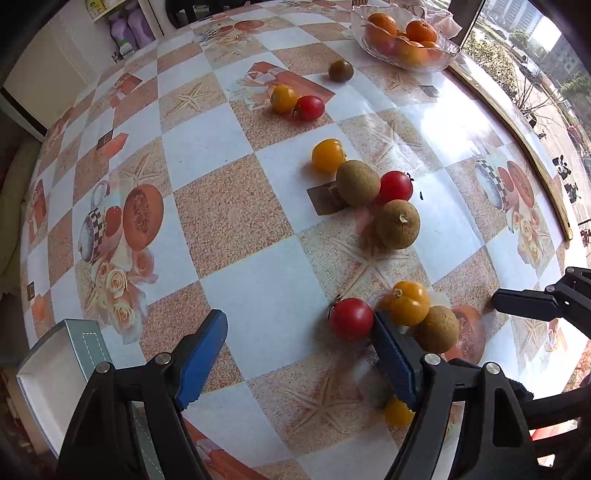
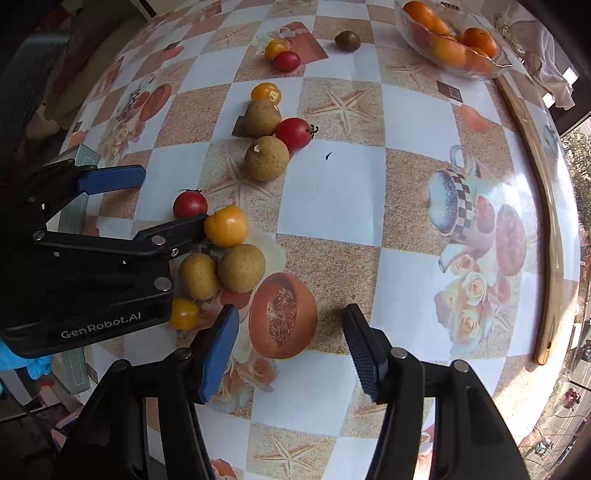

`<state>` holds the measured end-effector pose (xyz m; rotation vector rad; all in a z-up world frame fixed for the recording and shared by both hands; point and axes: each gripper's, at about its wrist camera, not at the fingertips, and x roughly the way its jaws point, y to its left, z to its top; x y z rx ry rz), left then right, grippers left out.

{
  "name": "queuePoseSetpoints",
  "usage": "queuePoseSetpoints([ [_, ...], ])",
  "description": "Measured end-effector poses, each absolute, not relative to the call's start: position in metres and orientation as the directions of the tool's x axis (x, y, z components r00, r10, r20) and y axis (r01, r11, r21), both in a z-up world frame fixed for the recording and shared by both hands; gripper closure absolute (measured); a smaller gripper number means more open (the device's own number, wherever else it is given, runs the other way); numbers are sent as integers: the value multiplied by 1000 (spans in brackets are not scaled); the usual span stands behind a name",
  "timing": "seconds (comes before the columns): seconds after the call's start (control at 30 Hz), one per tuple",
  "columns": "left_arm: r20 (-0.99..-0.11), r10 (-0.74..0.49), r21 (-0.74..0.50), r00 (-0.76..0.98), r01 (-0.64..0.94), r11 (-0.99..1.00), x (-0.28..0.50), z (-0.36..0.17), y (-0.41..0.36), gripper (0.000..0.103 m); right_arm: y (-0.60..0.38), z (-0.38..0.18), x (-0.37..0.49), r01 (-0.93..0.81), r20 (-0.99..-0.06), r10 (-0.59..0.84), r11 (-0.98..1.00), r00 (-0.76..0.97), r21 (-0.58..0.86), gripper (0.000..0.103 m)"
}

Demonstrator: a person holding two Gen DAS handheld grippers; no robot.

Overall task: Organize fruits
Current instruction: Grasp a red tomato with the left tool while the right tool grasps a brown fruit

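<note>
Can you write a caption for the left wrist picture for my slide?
Left gripper with open jaws beside a red tomato, yellow tomato and brown fruit on the patterned table.

Daylit table by a window

A checkered tablecloth (image 1: 229, 218) printed with starfish and teapots covers the table; upper right, a window (image 1: 546, 55) shows trees and buildings; upper left, purple bottles (image 1: 131, 27) on a shelf.
</note>
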<state>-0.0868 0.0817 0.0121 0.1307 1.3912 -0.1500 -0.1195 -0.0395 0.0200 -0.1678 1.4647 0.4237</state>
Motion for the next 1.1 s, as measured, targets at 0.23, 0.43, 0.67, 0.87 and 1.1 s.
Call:
queuePoseSetpoints([
  [0.23,-982,-52,-20,183,173,985,-82,15,76,55,-22,21,-106,-412,-978,199,897,56,159,43],
  [0.43,-983,-65,-40,171,150,988,-84,18,81,75,1,18,-91,-455,-975,210,877,70,156,60],
  [0.67,-977,-149,-141,150,63,988,-95,19,105,81,4,15,-88,-434,-970,239,879,44,197,72],
  [0.87,-973,-175,-172,149,35,984,-103,22,117,81,-3,18,-90,-394,-969,244,895,36,210,72],
  [1.1,-969,-181,-181,166,14,983,-117,39,135,80,-13,29,-94,-350,-966,257,908,38,228,72],
])
